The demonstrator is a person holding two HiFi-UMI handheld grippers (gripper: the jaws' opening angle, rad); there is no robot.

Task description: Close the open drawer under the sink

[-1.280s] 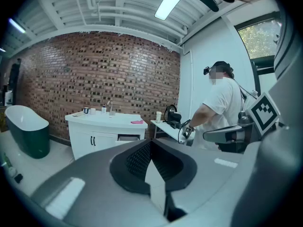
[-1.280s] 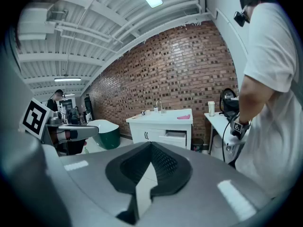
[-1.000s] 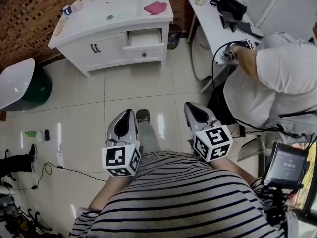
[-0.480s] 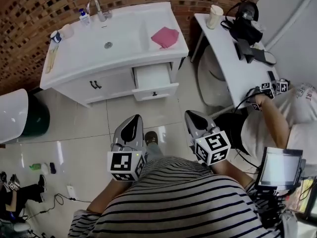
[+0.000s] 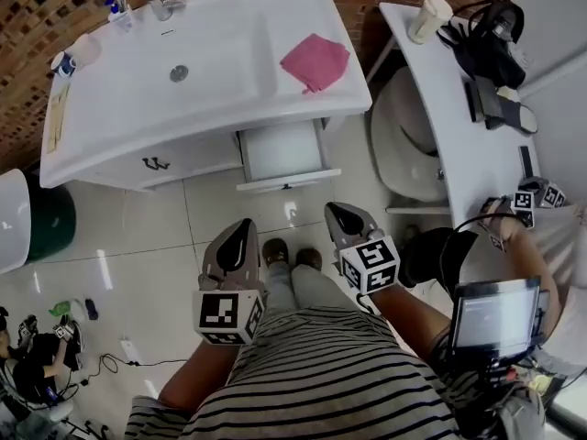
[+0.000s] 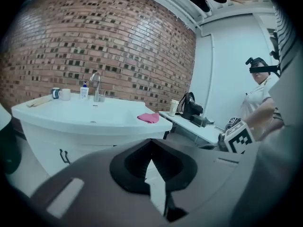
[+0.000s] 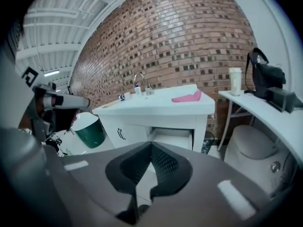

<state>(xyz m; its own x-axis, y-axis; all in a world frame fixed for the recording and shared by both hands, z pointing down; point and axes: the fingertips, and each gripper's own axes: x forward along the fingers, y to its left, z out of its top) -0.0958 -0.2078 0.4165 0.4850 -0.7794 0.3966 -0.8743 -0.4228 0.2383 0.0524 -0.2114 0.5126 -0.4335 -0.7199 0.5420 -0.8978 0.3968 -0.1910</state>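
Under the sink (image 5: 229, 44) the one open drawer (image 5: 282, 149) juts toward me, its back end hidden beneath the basin rim. In the left gripper view my own jaws cover most of it. I have two tools, the left tool (image 5: 243, 225) and the right tool (image 5: 338, 213), both clenched on nothing, well short of the drawer, floor tiles between. One pink cloth (image 5: 315, 60) lies on the sink top. One paper cup (image 5: 429, 16) stands on the side worktop (image 5: 440, 99).
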